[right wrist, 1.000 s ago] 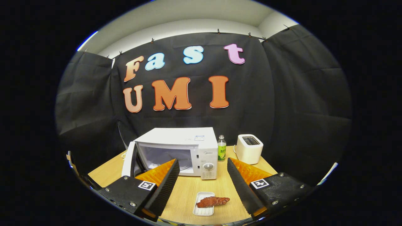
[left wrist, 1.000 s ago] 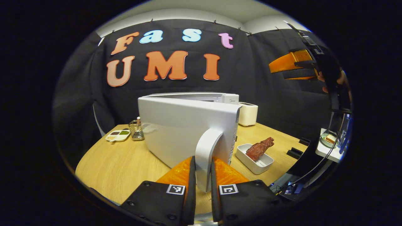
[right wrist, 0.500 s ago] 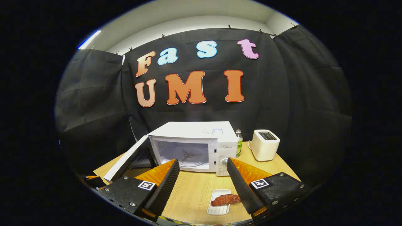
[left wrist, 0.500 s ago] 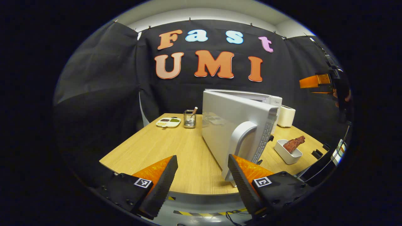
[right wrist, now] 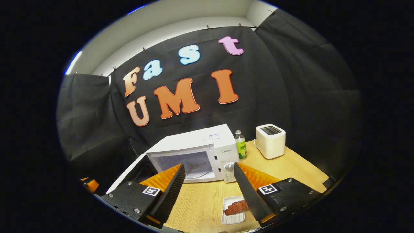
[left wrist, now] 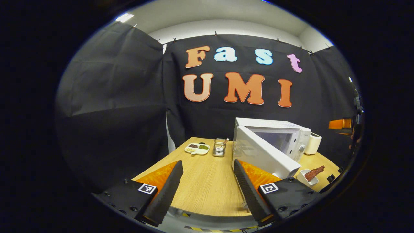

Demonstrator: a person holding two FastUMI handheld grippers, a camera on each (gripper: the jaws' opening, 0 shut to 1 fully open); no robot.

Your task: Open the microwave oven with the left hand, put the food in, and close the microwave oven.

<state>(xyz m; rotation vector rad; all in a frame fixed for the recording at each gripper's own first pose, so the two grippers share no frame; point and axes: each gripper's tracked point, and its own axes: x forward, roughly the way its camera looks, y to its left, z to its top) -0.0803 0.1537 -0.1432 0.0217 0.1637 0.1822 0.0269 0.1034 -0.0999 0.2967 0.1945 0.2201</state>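
With the microwave oven door [left wrist: 263,154] swung wide, the left gripper [left wrist: 207,184] hangs released while the right gripper [right wrist: 208,186], fingers spread, hovers above the meat tray [right wrist: 233,212] to grasp it.

A wooden table [right wrist: 291,168] carries everything. In the right gripper view the microwave [right wrist: 197,145] stands at its centre, a green-labelled bottle [right wrist: 240,149] just beside it at three o'clock, then a toaster [right wrist: 270,140]. At six o'clock lies a white tray [right wrist: 232,217] of food. In the left gripper view a sauce dish [left wrist: 197,148] and a metal holder [left wrist: 219,147] sit at the microwave's nine o'clock.
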